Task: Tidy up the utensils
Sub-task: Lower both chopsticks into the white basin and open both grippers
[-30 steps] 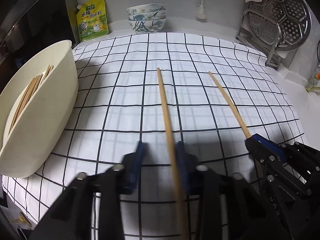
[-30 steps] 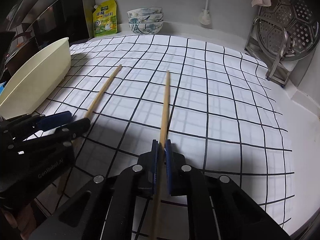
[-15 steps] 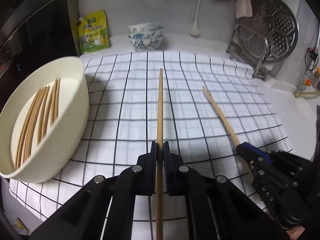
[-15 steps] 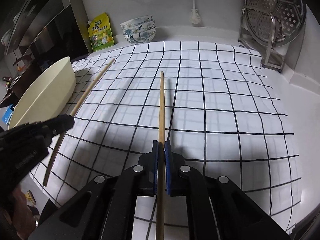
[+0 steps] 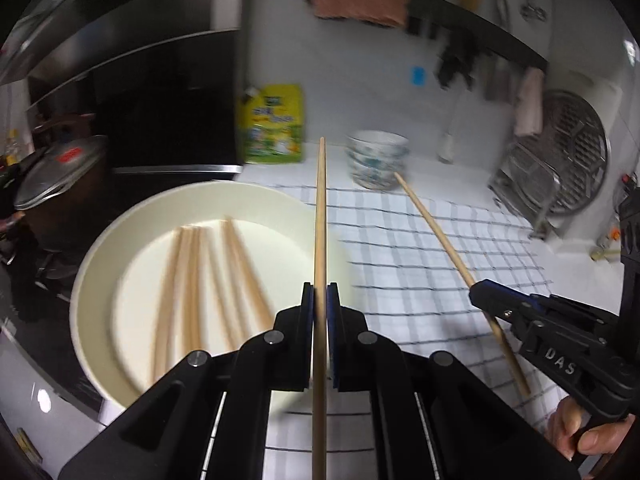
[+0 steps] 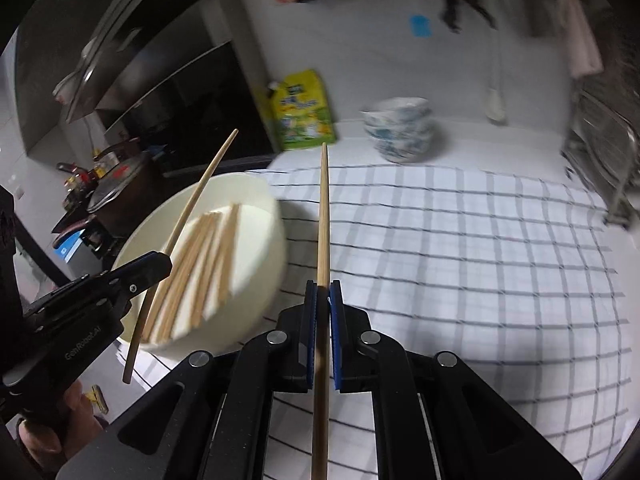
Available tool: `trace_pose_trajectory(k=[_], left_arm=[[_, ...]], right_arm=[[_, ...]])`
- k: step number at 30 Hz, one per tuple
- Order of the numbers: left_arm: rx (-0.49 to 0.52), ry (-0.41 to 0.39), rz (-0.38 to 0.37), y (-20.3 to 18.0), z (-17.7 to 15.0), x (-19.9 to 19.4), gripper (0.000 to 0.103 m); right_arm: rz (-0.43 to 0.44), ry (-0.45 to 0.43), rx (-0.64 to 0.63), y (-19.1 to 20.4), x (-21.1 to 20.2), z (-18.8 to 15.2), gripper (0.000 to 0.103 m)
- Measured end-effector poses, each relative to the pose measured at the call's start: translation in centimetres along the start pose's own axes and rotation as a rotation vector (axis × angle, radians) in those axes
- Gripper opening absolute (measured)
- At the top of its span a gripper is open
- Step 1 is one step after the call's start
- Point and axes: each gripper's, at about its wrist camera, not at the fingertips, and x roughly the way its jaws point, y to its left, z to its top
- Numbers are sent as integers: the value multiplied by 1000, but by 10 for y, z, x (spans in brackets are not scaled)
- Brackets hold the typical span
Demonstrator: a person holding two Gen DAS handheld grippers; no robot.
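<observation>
Left hand-held gripper (image 5: 320, 296): clamped tight on one wooden chopstick (image 5: 320, 216), blue pads pressed against both sides of the shaft.
Left chopstick: running straight out ahead between the pads, raised off the cloth, its far tip in front of the yellow pouch (image 5: 274, 124); front part crossing above the right rim of the cream bowl (image 5: 92, 264).
Right hand-held gripper (image 6: 323, 300): closed on a second chopstick (image 6: 323, 216), pads gripping it partway along its length.
Right chopstick: lifted clear of the checked cloth (image 6: 460, 248), pointing toward the back wall, tip between the yellow pouch and the stacked patterned bowls (image 6: 400, 132); just right of the cream bowl, not over it.
Cream bowl: at the left edge of the cloth on the desk, holding several more chopsticks (image 5: 208, 276) lying roughly side by side.
Hands: fingers (image 5: 576, 432) wrapped round the right gripper's handle at the lower right of the left wrist view; fingers (image 6: 60, 428) on the left gripper's handle at the lower left of the right wrist view.
Background: metal steamer rack (image 5: 568, 164) standing at the right, blurred; dark pot with a lid (image 5: 60, 168) left of the bowl.
</observation>
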Motion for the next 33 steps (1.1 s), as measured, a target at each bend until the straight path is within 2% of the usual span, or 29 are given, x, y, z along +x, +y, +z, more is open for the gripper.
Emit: trace_pose_trajectory(k=[6, 10, 15, 21, 22, 24, 25, 26, 27, 28, 33], left_arm=[[-74, 12, 89, 76, 9, 11, 7], [-107, 50, 110, 105, 9, 31, 7], [-112, 102, 107, 120, 4, 54, 7], [-130, 136, 108, 127, 0, 69, 8], [-138, 142, 110, 129, -1, 70, 10], [-153, 143, 107, 133, -3, 69, 22], [-156, 139, 112, 134, -4, 67, 37], [-159, 130, 118, 135, -5, 64, 58], [-164, 115, 128, 136, -6, 59, 66], [-169, 97, 136, 137, -7, 54, 69], [-173, 68, 156, 136, -9, 38, 69]], right_arm=[[88, 53, -68, 72, 55, 27, 6], [88, 95, -103, 108, 95, 35, 6], [83, 152, -109, 124, 128, 35, 6], [70, 179, -109, 121, 139, 29, 6], [69, 183, -110, 120, 139, 27, 7], [64, 176, -104, 117, 136, 26, 14], [66, 170, -100, 115, 133, 25, 19], [65, 159, -98, 114, 130, 25, 20], [62, 148, -100, 114, 125, 24, 20], [61, 138, -101, 113, 121, 23, 20], [47, 103, -90, 109, 104, 20, 20]])
